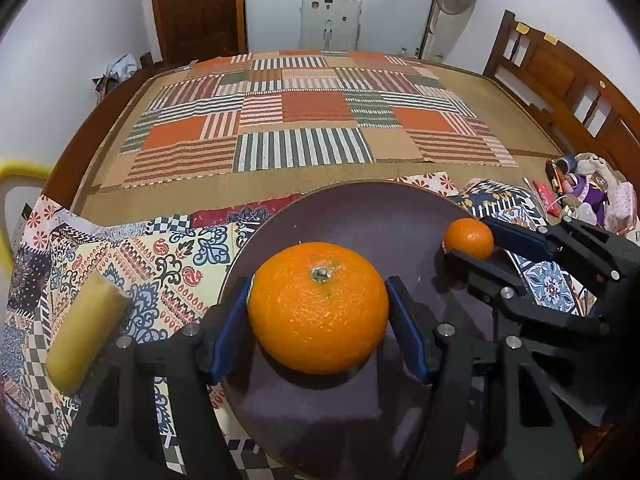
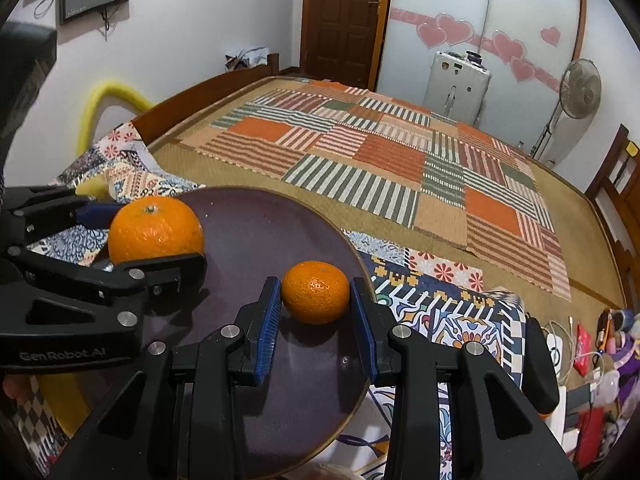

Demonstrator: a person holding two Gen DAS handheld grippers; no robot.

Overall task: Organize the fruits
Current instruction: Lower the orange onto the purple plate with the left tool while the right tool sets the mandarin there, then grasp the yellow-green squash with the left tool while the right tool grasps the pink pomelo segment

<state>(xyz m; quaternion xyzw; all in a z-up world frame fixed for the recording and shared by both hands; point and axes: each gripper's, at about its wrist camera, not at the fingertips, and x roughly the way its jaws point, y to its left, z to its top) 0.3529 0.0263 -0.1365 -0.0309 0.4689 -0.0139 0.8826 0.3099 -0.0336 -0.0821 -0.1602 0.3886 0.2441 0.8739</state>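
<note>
Your left tongs are closed around the big orange, which sits in the lower centre of the left wrist view; both blue pads touch its sides, and the fruit rests on the dark purple plate with its stem facing up. Your right tongs grip the small orange in the same way, in the lower centre of the right wrist view: the left pad presses on the fruit and the right pad is at its other side, and this fruit also lies on the plate, near its right rim. In the left wrist view you see the small orange at the right of the frame, between the fingers of the right tongs. In the right wrist view the big orange is at the left of the frame, with one black finger of the left tongs across its lower part. The two fruits are apart from each other on the plate. The plate lies on a patterned cloth at the near end of a bed that has a striped patchwork mat. At the lower left of the left wrist view a yellowish cylinder-shaped thing lies on the cloth, just beside the left finger; I cannot tell what it is.
</note>
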